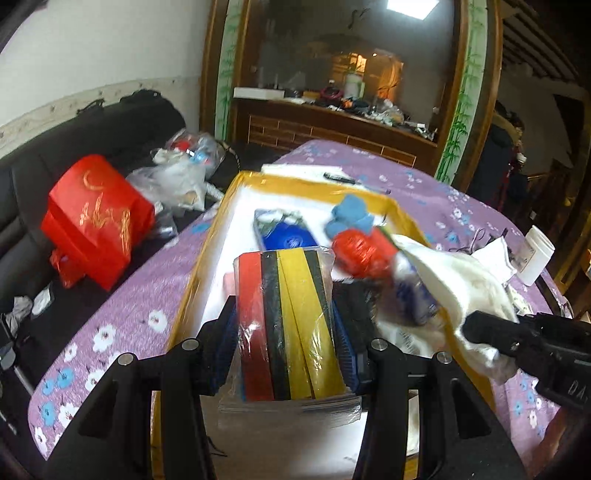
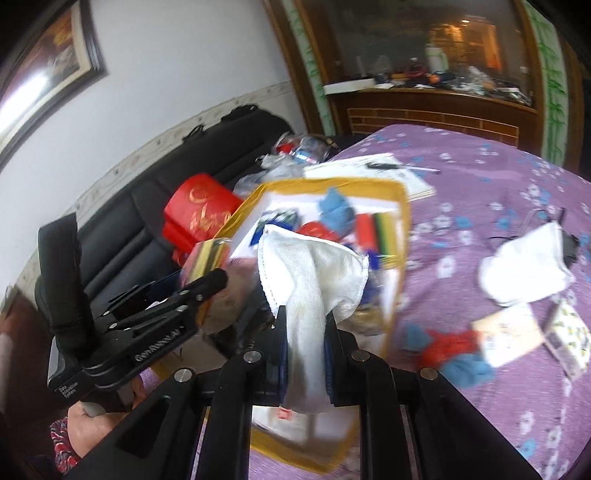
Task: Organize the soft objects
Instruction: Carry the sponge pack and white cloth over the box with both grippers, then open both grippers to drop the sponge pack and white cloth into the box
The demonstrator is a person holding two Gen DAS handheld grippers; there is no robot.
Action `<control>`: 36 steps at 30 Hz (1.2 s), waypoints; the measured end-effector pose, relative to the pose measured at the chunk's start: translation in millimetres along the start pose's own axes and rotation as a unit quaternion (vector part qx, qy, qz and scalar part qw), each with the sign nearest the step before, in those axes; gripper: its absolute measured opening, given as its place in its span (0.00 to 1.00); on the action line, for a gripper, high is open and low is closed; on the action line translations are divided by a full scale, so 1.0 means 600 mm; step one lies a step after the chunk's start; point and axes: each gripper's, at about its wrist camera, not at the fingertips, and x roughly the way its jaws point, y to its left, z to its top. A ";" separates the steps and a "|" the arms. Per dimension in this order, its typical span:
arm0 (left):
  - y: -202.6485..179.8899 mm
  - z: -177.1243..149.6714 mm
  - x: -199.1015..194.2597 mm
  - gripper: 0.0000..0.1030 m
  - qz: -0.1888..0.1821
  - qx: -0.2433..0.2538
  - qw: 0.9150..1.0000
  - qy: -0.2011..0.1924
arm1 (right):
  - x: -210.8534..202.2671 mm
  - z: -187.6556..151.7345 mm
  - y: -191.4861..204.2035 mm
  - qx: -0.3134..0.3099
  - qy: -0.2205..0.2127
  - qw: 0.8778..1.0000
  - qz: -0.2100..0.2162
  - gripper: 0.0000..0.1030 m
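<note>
A yellow box (image 1: 402, 206) lies ahead of both pairs of jaws. The right gripper (image 2: 304, 332) pinches a white towel (image 2: 314, 273) that rises above its jaws. The left gripper (image 1: 286, 328) clamps a wrapped sponge pack (image 1: 291, 295).

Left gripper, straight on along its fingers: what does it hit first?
Probably the blue-and-white packet lying in the yellow-rimmed box, just beyond the plastic-wrapped red, black and yellow sponge pack that the left gripper holds. Depth is unclear through the fisheye.

A ceiling light panel (image 1: 413, 8) glares overhead; both fisheye views bend at dark edges, motion-blurred, with the far room dim.
</note>
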 end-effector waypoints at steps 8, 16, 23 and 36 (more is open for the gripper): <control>0.014 -0.006 0.011 0.45 -0.010 -0.011 1.000 0.019 | 0.041 -0.023 0.021 -0.019 0.022 0.999 -0.014 0.17; 0.019 -0.003 0.013 0.45 -0.007 -0.011 0.999 0.030 | 0.042 -0.030 0.051 -0.055 0.010 0.998 -0.025 0.17; 0.030 -0.002 0.016 0.45 -0.005 -0.023 0.999 0.037 | 0.041 -0.038 0.072 -0.083 0.005 0.996 -0.035 0.25; 0.031 0.009 -0.003 0.59 -0.014 -0.029 0.999 0.025 | 0.021 -0.031 0.043 -0.014 0.021 0.996 0.083 0.37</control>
